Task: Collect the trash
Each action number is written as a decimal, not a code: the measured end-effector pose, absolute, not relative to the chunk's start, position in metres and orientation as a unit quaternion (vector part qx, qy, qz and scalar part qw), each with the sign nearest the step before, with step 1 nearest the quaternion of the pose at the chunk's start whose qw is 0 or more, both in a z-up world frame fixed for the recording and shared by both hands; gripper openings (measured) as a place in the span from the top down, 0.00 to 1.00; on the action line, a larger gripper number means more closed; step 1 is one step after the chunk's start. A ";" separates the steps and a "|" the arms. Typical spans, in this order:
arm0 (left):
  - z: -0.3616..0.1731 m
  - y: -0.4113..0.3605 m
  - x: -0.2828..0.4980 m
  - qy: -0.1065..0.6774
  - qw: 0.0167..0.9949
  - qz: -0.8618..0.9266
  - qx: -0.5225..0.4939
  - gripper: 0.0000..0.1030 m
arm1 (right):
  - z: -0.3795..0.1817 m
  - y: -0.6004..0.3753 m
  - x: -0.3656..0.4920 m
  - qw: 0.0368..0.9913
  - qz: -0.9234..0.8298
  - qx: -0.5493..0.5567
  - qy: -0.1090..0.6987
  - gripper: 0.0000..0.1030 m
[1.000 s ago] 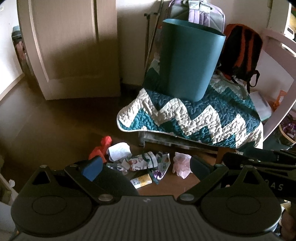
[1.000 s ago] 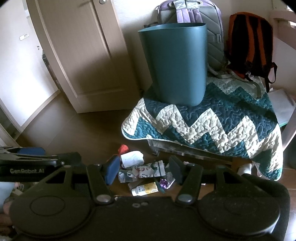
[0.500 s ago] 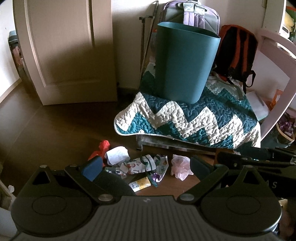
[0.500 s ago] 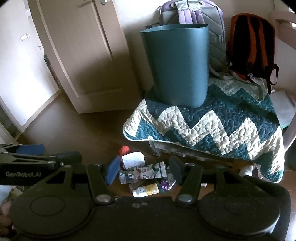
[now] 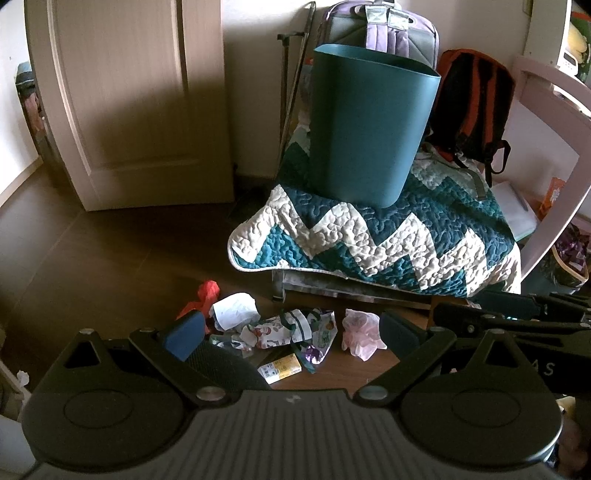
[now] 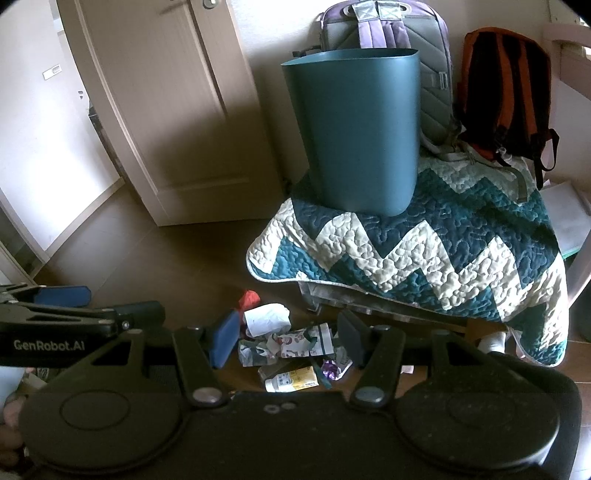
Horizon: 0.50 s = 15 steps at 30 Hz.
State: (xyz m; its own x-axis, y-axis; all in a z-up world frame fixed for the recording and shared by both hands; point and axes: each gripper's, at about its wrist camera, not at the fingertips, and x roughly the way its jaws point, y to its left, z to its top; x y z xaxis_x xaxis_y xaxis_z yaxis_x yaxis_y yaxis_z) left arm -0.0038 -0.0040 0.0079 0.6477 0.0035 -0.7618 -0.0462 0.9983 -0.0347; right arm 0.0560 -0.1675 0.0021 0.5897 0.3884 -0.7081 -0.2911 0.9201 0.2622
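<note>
1. Brown floor (image 5: 110, 258) runs up to a pale panelled door (image 5: 140, 103); 2 backpacks lean on the wall behind, a grey-and-lilac backpack (image 6: 388, 33) and an orange-and-black backpack (image 6: 506, 88).
2. White lettering "GenRobot.AI" reads on the side of the left gripper (image 6: 62, 308) where it enters the right wrist view; only "AS" shows on the right gripper (image 5: 517, 314) in the left wrist view.
3. Print on the small yellow-and-white carton (image 5: 279, 367) is too small to read.
4. Upright on a teal-and-cream zigzag quilt (image 5: 388, 240) stands the teal bin (image 5: 365, 129), long axis vertical, open mouth up, raised above the floor.
5. Trash lies on the floor just in front of the quilt's edge: a red plastic scrap (image 5: 201, 295), a crumpled white paper (image 5: 236, 310), a patterned wrapper (image 5: 291, 328) stretched left to right, a purple foil piece (image 6: 330, 367) and a pink crumpled bag (image 5: 360, 330).
6. Both grippers hover above the pile, jaws spread wide, holding nothing; the trash shows between their fingers.
</note>
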 end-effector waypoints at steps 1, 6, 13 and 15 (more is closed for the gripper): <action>0.008 -0.004 -0.004 0.419 0.907 0.013 -0.025 0.02 | 0.002 -0.168 0.056 0.890 0.191 0.060 0.411 0.43; 0.008 -0.004 -0.004 0.419 0.908 0.014 -0.024 0.02 | 0.002 -0.168 0.056 0.889 0.191 0.060 0.411 0.43; 0.008 -0.004 -0.003 0.419 0.908 0.013 -0.024 0.02 | 0.003 -0.168 0.057 0.890 0.191 0.059 0.410 0.43; 0.008 -0.004 -0.003 0.419 0.908 0.013 -0.024 0.02 | 0.002 -0.168 0.056 0.890 0.191 0.060 0.409 0.43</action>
State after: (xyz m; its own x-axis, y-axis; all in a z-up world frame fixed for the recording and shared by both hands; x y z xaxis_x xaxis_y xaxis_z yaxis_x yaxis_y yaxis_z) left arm -0.0033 -0.0041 0.0083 0.6484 0.0030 -0.7613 -0.0432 0.9985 -0.0328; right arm 0.0565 -0.1682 0.0024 0.5921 0.3883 -0.7062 -0.2908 0.9202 0.2622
